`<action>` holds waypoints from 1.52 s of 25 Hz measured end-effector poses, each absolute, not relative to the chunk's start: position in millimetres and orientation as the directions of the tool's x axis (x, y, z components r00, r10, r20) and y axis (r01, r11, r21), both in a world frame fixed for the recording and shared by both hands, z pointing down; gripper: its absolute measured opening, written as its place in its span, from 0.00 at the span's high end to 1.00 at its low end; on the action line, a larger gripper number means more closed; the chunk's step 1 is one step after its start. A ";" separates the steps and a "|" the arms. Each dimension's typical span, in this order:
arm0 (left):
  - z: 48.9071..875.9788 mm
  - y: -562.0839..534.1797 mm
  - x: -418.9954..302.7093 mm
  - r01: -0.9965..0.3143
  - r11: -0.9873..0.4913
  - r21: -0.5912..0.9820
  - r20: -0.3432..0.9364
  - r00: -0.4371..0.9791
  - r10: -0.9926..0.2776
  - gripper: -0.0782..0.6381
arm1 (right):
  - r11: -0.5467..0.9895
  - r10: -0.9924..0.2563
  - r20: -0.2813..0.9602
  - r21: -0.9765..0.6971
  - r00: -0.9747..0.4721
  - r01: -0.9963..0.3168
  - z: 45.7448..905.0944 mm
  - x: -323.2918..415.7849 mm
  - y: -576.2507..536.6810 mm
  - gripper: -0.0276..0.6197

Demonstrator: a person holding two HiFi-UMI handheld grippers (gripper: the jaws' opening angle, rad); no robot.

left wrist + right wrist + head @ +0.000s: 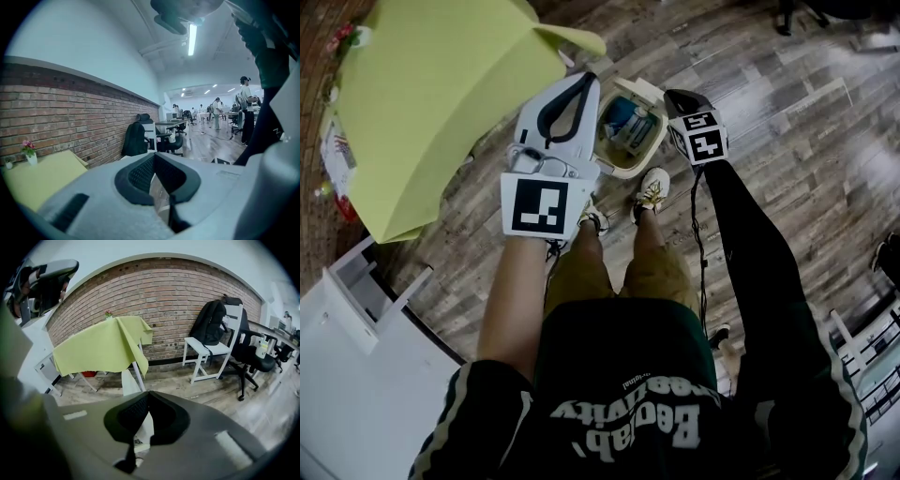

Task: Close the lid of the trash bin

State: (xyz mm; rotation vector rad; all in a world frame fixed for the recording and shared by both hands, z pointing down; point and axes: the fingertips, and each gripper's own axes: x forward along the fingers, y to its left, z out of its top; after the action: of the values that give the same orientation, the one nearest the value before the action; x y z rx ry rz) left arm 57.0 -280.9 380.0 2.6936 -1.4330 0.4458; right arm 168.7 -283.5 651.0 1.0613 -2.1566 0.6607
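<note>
In the head view, the left tool (589, 79) is covering the left side of the trash bin (628, 172) and the right tool (675, 97) is overlapping its right rim, so the lid is not showing clearly. In the right gripper view, a pale upright panel (128, 380) is being hidden low down behind the right tool; whether it is the lid cannot be told. The yellow-clothed worktop (441, 94) is running off the top edge. The people (215, 110) far down the room are showing too small to make out.

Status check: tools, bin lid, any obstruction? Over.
Left tool shut, empty. Right tool shut, empty. Trash bin open, contents showing, not yet closed. Nothing seen blocking it.
</note>
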 end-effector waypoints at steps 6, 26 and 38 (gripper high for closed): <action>383.5 -277.4 55.8 -0.824 -0.561 -0.076 0.278 0.523 -0.806 0.88 | 0.549 -0.482 0.733 -0.173 -0.479 -0.818 655.7 166.1 -273.9 0.94; 402.7 -266.3 28.6 -0.819 -0.567 -0.085 0.302 0.521 -0.798 0.88 | 0.573 -0.377 0.770 -0.244 -0.515 -0.783 691.2 116.0 -219.5 0.94; 421.1 -258.3 7.3 -0.836 -0.546 -0.054 0.318 0.504 -0.803 0.88 | 0.557 -0.337 0.783 -0.282 -0.523 -0.781 713.8 94.3 -195.8 0.94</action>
State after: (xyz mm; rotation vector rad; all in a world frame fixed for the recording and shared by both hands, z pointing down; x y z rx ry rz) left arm 7.3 -258.3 421.1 2.6308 -1.4394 0.4695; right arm 94.3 -195.8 713.8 0.8930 -2.1063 0.8322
